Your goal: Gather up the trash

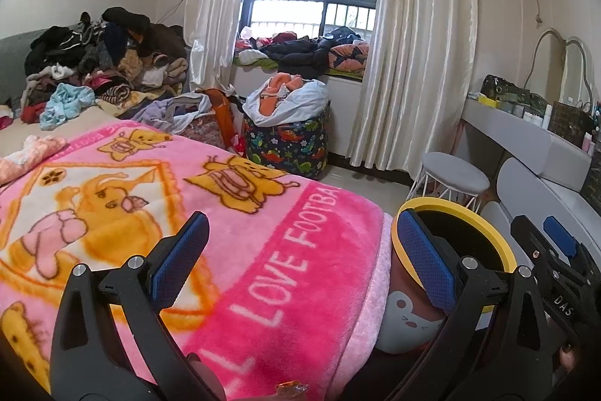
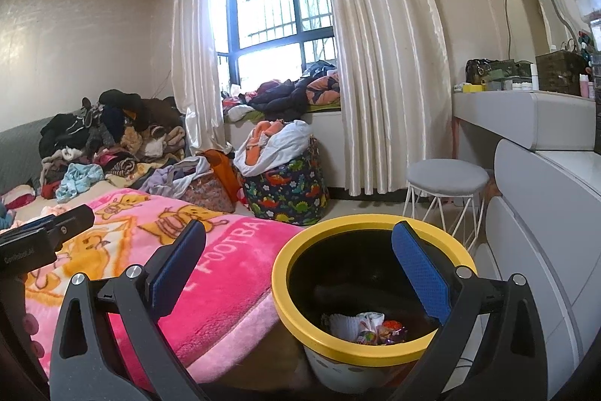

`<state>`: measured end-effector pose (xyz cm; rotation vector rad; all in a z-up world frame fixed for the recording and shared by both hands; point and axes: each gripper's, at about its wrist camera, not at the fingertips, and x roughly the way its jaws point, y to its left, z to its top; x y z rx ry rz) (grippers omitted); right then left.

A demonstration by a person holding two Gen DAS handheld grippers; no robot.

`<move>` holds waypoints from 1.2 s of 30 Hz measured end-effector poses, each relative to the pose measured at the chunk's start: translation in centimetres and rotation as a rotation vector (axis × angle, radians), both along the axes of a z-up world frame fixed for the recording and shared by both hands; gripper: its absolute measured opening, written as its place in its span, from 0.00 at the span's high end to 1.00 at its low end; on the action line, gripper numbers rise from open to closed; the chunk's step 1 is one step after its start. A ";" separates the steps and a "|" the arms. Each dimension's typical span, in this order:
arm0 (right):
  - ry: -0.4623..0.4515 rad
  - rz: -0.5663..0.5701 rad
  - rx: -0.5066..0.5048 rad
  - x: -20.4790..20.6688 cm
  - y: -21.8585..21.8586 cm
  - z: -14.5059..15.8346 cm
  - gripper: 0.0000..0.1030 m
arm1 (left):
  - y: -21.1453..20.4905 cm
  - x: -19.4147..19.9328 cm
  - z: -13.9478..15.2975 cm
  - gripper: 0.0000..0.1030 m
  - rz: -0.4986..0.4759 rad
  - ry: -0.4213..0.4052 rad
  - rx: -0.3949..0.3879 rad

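Left wrist view
- Left gripper (image 1: pixel 300 258): I see my jaws spread wide with nothing between the blue pads; it hangs over the pink blanket.
- Trash bin (image 1: pixel 499 243): round, yellow rim, black inside, a pale wall with a small cartoon face low on it. It stands just beside the bed's foot corner, touching or nearly touching the blanket's hanging edge; I cannot tell which.
- Blanket (image 1: pixel 233 213): pink fleece on the bed with yellow bear figures. White letters read "LOVE FOOTBA", the rest cut off.
- Wrapper (image 1: pixel 291 389): a small orange crinkled piece on the blanket, at the bottom edge of this view, near the bin's side of the bed.
- Right gripper (image 1: pixel 556 250): seen from the side, beyond the bin. Its body shows the letters "DAS".

Right wrist view
- Right gripper (image 2: pixel 298 267): I see it wide apart and holding nothing, poised over the bin's mouth.
- Trash bin (image 2: pixel 285 295): I look down into it. At the bottom lies trash (image 2: pixel 370 327): white crumpled paper and bright sweet wrappers.
- Blanket (image 2: pixel 210 273): left of the bin; "FOOTBA" readable.
- Left gripper (image 2: pixel 49 232): far left of the bin, above the blanket. A label begins "Gen"; the rest is too blurred.
- Stool (image 2: pixel 447 179): grey seat on white wire legs, behind the bin.
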<state>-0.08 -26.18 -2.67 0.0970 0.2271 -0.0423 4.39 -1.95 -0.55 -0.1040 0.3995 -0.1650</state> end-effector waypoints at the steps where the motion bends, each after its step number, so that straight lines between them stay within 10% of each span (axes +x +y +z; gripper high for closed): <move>1: -0.002 0.000 0.001 0.0 0.0 0.0 0.06 | 0.0 0.0 0.0 0.11 -0.001 0.001 -0.002; 36: 0.002 -0.001 0.002 -0.2 0.7 0.2 0.06 | 0.3 0.1 0.0 0.11 0.051 0.011 0.004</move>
